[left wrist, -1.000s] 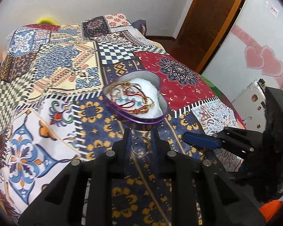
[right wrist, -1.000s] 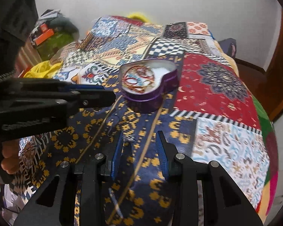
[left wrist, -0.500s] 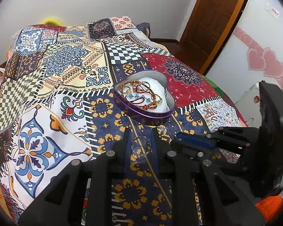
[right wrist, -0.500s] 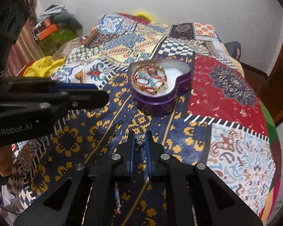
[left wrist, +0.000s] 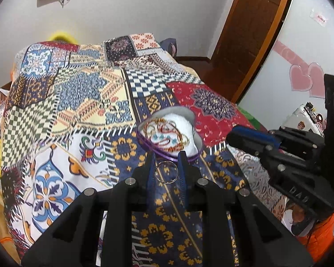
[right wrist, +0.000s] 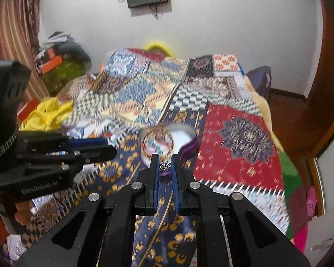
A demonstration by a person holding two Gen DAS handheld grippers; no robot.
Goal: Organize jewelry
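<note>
Now carrying: left gripper (left wrist: 166,162) pinching a thin hoop ring (left wrist: 166,172), right gripper (right wrist: 165,160) clamped on a sparkly silver ring (right wrist: 165,166), both just short of the heart-shaped purple tin (left wrist: 158,150). Next, probably: over the rim, then spreading the jaws above the bracelets (left wrist: 164,132).

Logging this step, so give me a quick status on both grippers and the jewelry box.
Left gripper shut on thin ring. Right gripper shut on silver ring. Purple heart box just ahead, bangles inside. Path clear.
</note>
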